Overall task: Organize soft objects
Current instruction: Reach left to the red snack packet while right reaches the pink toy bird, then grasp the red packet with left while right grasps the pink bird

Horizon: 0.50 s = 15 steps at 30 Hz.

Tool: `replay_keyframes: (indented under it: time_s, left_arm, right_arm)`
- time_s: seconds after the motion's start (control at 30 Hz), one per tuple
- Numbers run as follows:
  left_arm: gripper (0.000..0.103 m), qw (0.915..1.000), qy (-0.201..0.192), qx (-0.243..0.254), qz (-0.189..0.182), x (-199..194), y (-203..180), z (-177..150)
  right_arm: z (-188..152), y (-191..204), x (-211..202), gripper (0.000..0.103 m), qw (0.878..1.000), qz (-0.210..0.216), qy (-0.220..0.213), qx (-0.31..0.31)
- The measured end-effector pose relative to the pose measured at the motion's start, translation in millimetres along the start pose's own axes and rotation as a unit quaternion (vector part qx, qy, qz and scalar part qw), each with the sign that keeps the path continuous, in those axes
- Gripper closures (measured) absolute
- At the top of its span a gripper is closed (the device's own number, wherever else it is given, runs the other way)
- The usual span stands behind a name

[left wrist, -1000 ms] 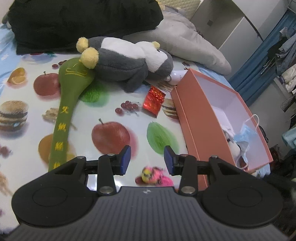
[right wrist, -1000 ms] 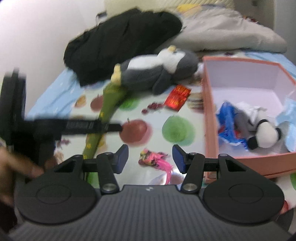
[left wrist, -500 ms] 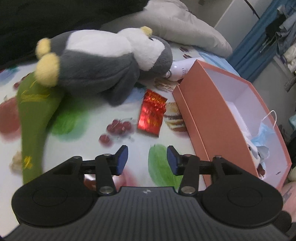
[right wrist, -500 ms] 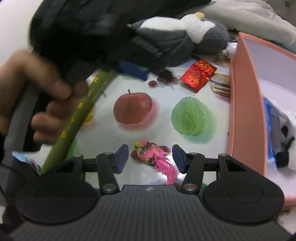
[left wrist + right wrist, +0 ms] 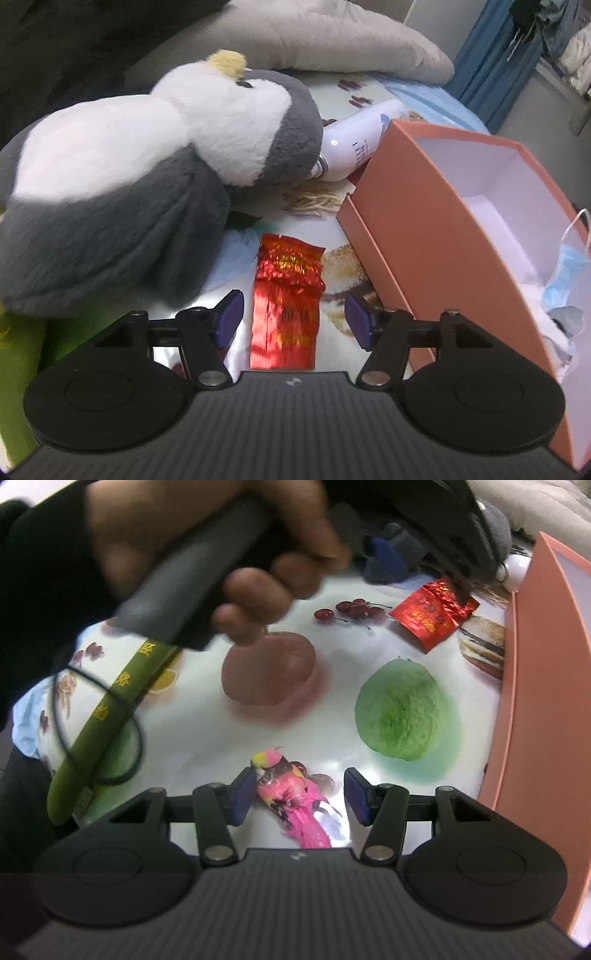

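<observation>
Left hand-held gripper (image 5: 291,319) astride red packet (image 5: 286,306)

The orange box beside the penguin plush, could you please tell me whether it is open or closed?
Open: the orange box has no lid on, its white interior shows, and a blue face mask lies inside.

A bed under a fruit-print cloth (image 5: 369,746) carries everything. The orange box (image 5: 436,236) is the landmark: a red foil packet (image 5: 286,295) lies just beside its near corner, a white bottle (image 5: 358,144) touches its far corner, the plush penguin (image 5: 122,184) lies beyond the packet, and a grey pillow (image 5: 332,40) lies farther back.
</observation>
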<state>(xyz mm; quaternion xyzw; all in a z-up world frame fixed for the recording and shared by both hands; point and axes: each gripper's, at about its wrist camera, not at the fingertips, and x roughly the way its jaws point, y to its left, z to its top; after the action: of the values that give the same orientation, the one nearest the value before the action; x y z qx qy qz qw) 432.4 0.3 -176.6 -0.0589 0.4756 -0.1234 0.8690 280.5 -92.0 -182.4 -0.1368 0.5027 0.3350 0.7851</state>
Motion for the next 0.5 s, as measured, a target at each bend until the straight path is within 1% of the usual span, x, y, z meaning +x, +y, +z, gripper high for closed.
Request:
replay_keyframes:
  time_s: [0.13, 0.23, 0.3, 0.4, 0.5]
  left_arm:
    - [0.036, 0.9998, 0.005, 0.014, 0.013, 18.0, -5.7, 4.8]
    - [0.036, 0.9993, 0.008, 0.027, 0.022, 28.5, -9.3, 6.5]
    - [0.036, 0.999, 0.008, 0.033, 0.029, 33.9, -11.5, 7.4]
    - [0.036, 0.9986, 0.01, 0.04, 0.033, 40.5, -13.7, 8.0]
    - [0.037, 0.9981, 0.009, 0.045, 0.042, 44.9, -15.0, 7.6]
  right_arm:
    - [-0.6, 3.2, 3.1, 0.049, 1.0, 0.011, 0.005, -0.023]
    - [-2.8, 5.4, 7.4, 0.05, 0.999, 0.008, 0.016, -0.037]
    - [-3.5, 5.3, 8.5, 0.051, 0.999, 0.007, 0.013, -0.044]
    - [-4.3, 3.7, 6.2, 0.056, 0.999, 0.005, 0.011, -0.04]
    - [-4.1, 0.4, 5.4, 0.068, 0.999, 0.0, 0.008, -0.037]
